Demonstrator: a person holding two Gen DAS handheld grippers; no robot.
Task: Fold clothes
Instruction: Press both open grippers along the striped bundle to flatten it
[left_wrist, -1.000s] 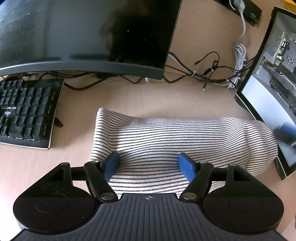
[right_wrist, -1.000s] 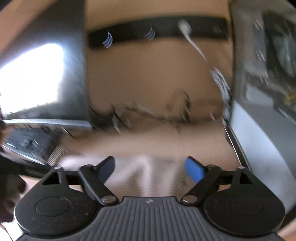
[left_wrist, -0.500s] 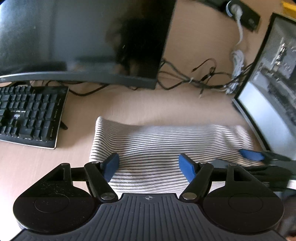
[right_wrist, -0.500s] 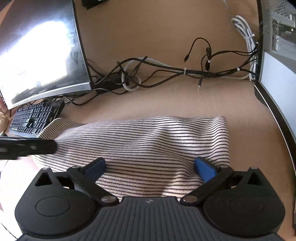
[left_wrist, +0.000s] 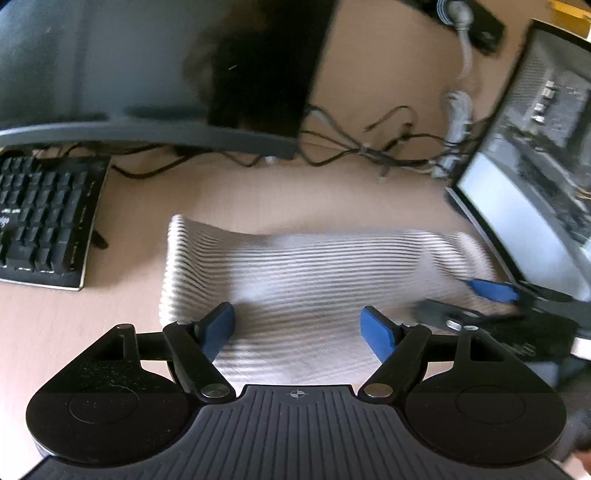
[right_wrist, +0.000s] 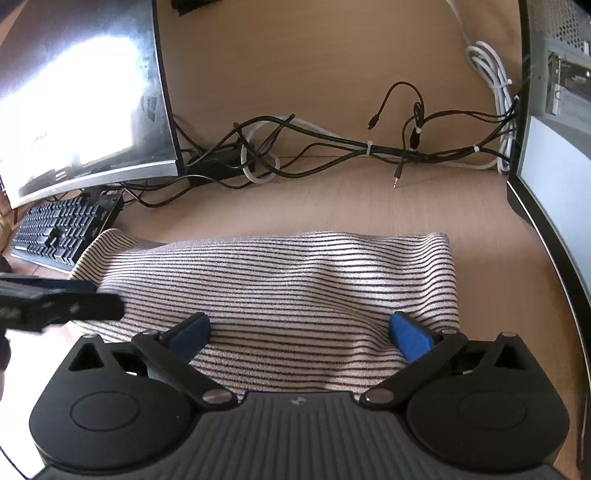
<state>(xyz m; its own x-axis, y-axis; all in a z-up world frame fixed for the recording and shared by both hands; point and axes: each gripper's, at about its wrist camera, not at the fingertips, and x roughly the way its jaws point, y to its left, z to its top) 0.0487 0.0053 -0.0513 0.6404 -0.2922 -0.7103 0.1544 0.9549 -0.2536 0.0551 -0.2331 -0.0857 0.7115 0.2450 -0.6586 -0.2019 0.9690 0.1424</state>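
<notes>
In the left wrist view, which is blurred, the left gripper (left_wrist: 298, 328) sits at six o'clock with its blue pads (left_wrist: 218, 325) spread wide and nothing between them, poised over the near edge of the striped cloth (left_wrist: 314, 273). The cloth lies folded into a long band across the middle of the wooden desk (left_wrist: 280, 199), running from about nine o'clock to three o'clock. A black keyboard (left_wrist: 44, 218) lies at nine o'clock, a dark monitor (left_wrist: 147, 66) fills ten to twelve o'clock, a tangle of cables (left_wrist: 369, 151) runs at one o'clock, and a second screen (left_wrist: 524, 192) stands at two to three o'clock. The right gripper (left_wrist: 491, 295) reaches in from three o'clock over the cloth's right end; whether it touches the fabric cannot be told there. In the right wrist view, the right gripper (right_wrist: 301, 332) is likewise released, its pads (right_wrist: 410, 339) wide apart over the near part of the striped cloth (right_wrist: 295, 280), the right pad close to the cloth's right edge. The band spans the desk (right_wrist: 351, 206) from nine to three o'clock. The left gripper (right_wrist: 62, 299) shows as a dark blur at nine o'clock over the cloth's left end. The keyboard (right_wrist: 62, 229) lies at nine to ten o'clock, the monitor (right_wrist: 81, 96) at ten to eleven o'clock, the cables (right_wrist: 332, 147) at twelve to one o'clock, and the second screen (right_wrist: 554, 206) at three o'clock.
</notes>
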